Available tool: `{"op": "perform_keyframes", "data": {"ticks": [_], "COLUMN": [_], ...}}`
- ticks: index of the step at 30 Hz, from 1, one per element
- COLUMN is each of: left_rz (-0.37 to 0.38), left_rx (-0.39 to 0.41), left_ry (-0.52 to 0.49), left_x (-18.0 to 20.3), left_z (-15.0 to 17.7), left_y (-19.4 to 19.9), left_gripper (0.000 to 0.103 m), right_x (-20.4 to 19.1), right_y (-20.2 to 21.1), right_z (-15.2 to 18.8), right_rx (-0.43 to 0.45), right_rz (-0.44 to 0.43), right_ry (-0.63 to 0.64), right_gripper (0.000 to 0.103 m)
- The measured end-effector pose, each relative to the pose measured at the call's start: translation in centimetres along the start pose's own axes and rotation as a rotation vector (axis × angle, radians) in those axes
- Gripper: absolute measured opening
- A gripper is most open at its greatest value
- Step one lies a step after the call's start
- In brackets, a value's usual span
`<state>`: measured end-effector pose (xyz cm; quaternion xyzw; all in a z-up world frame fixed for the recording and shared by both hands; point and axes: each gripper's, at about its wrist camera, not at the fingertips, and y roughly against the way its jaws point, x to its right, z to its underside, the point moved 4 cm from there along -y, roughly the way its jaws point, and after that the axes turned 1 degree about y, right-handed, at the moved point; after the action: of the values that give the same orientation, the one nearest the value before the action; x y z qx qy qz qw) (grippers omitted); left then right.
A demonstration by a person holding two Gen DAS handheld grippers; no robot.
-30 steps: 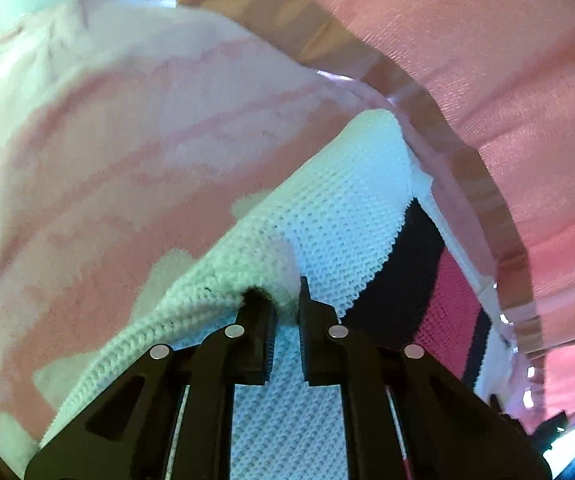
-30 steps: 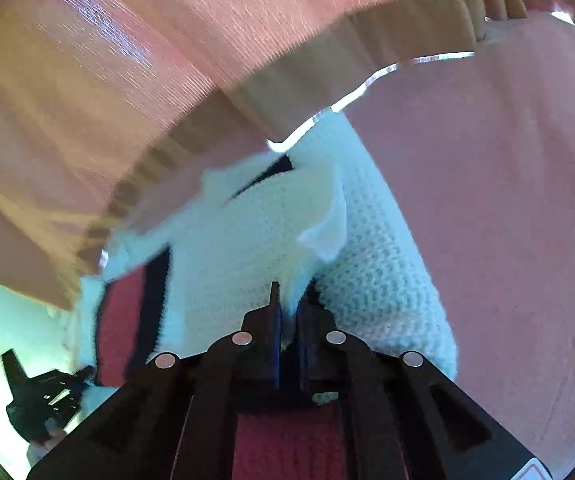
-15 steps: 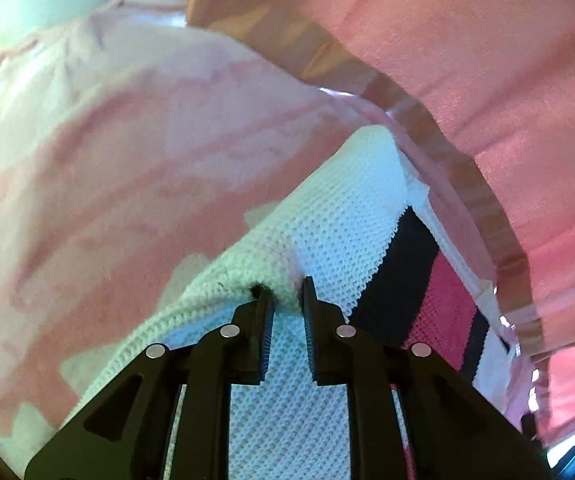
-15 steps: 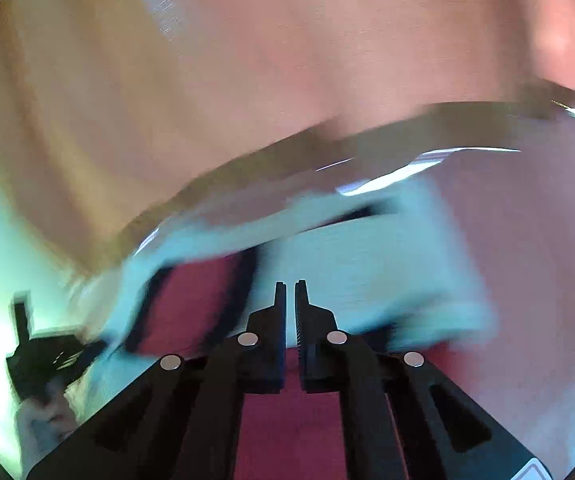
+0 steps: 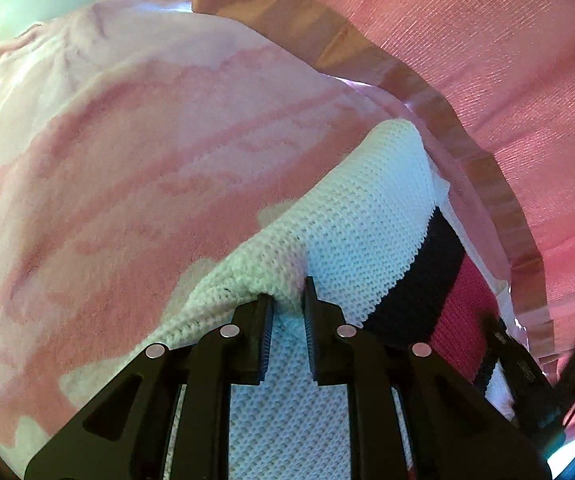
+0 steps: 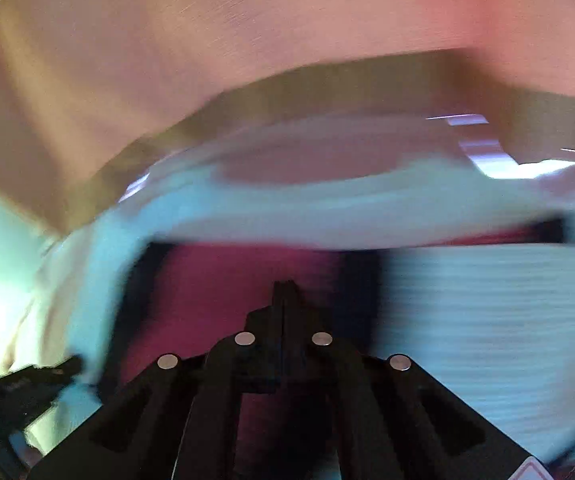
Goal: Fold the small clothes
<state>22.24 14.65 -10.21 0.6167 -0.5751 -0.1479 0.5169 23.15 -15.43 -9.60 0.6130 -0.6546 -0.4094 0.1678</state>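
Note:
A small white knit sweater (image 5: 367, 216) with black and red stripes lies on a pink patterned blanket (image 5: 127, 160). My left gripper (image 5: 287, 300) is shut on a bunched fold of its white knit edge. In the blurred right wrist view my right gripper (image 6: 284, 292) is shut and empty, above the sweater's red stripe (image 6: 223, 280). The white knit (image 6: 487, 312) lies to its right. The right gripper also shows in the left wrist view (image 5: 527, 364) at the lower right.
A pink curtain-like cloth with a tan scalloped hem (image 5: 487, 168) hangs along the far edge of the blanket. It also fills the upper part of the right wrist view (image 6: 287, 40).
My right gripper has let go of the white knit, shut empty and swung left over the red stripe. My left gripper keeps its hold and has barely moved.

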Motion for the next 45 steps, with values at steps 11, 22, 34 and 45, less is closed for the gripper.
{"op": "perform_keyframes", "data": {"ticks": [11,22,34,45], "left_rz": [0.001,-0.058,0.006,0.012], "left_rx": [0.004,0.070,0.064,-0.066], "left_ry": [-0.036,-0.093,-0.231,-0.117], "left_x": [0.6,0.8,-4.0,-14.7], "left_z": [2.1,3.2,10.4,17.7], "left_y": [1.1,1.2,10.9,14.7], "left_gripper": [0.023,0.026,0.074,0.075], "right_x": [10.0,13.1,10.4,7.0], "right_y": [14.9,8.5,24.6,25.5], "right_z": [7.9,4.7,22.3,30.0], "right_rx": [0.076,-0.012,-0.098,-0.191], "right_rz": [0.035,0.094,-0.058,-0.141], "right_ry": [-0.039,-0.089,-0.079,-0.021], "right_gripper": [0.022,0.000,0.052,0.059]}}
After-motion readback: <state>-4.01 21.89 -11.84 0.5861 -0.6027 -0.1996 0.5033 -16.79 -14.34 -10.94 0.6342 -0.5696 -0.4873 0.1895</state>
